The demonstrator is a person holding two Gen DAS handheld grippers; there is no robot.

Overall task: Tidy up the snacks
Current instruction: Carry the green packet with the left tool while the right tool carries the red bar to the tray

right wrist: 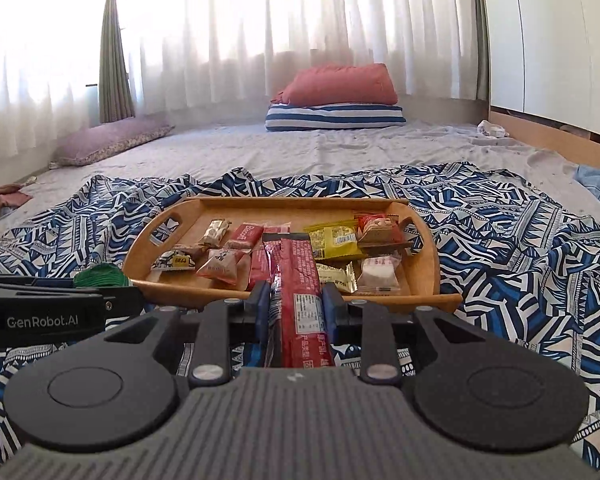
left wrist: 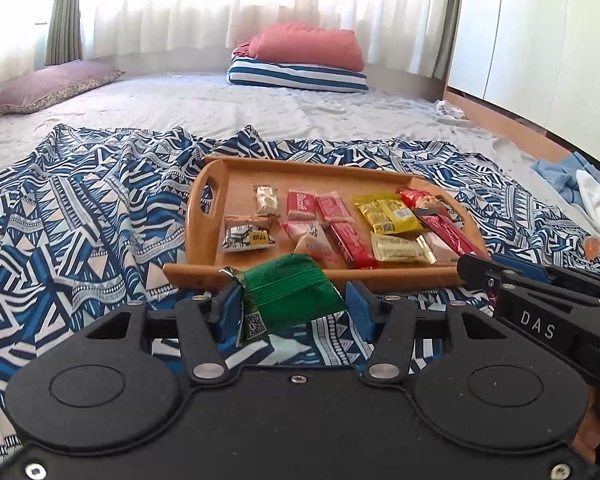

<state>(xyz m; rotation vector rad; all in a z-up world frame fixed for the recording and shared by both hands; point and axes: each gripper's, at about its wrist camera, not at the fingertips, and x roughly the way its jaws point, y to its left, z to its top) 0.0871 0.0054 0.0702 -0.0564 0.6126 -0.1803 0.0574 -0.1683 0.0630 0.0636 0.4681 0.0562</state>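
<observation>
A: What do the two tools hold?
B: The left tool (left wrist: 290, 300) grips a green packet (left wrist: 292, 294), the right tool (right wrist: 294, 304) clamps a long red bar (right wrist: 300, 292), both just before the wooden tray (right wrist: 296, 204).
A: And the other snacks?
B: They lie inside the tray, on the patterned cloth (right wrist: 520, 240) over the bed; pillows (right wrist: 336, 100) are far behind the tray.
</observation>
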